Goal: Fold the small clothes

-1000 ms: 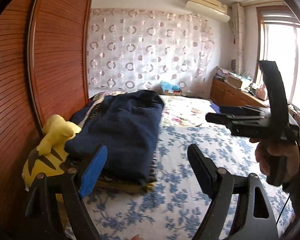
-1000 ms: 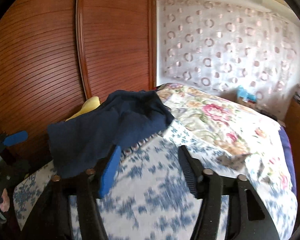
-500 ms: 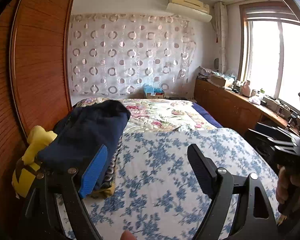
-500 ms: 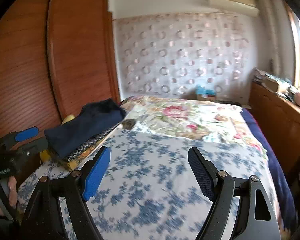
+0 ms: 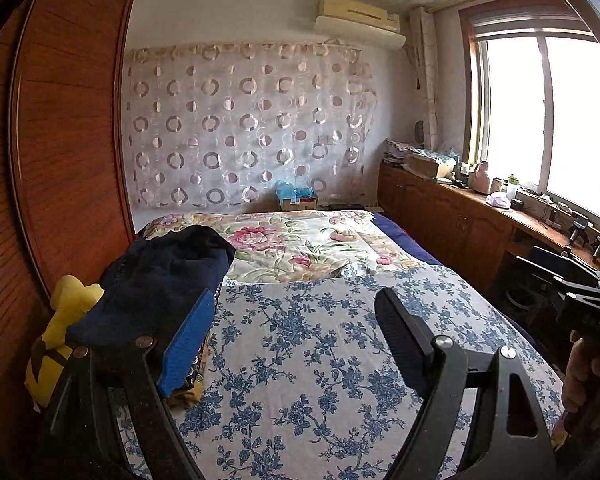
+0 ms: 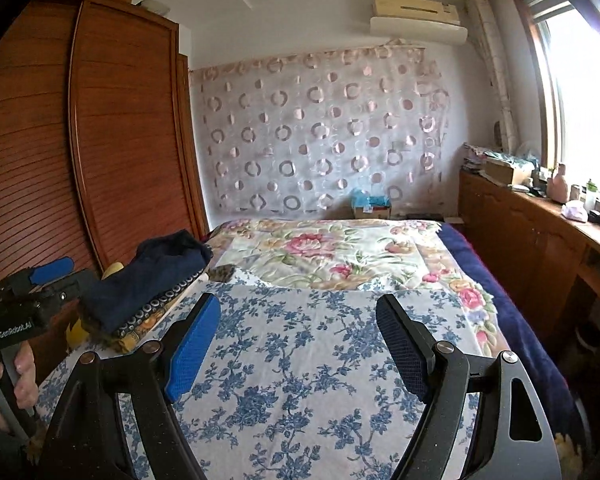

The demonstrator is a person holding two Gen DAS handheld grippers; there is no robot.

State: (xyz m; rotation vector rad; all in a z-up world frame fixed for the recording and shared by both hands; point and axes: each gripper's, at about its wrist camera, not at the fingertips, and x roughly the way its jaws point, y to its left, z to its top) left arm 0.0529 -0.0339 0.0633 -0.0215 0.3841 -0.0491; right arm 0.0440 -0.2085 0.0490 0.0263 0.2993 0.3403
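A folded dark navy garment lies on top of a small stack of folded patterned clothes at the bed's left edge; it also shows in the right wrist view. My left gripper is open and empty, held above the blue floral sheet to the right of the stack. My right gripper is open and empty above the same sheet. The left gripper also shows at the left edge of the right wrist view, beside the stack.
A yellow plush toy sits between the stack and the wooden wardrobe. A floral quilt covers the bed's far half. A wooden cabinet with clutter runs under the window on the right.
Both grippers have pulled back and away from the navy garment, which now lies on the stack. Both views show more of the room. Both jaws stay open.
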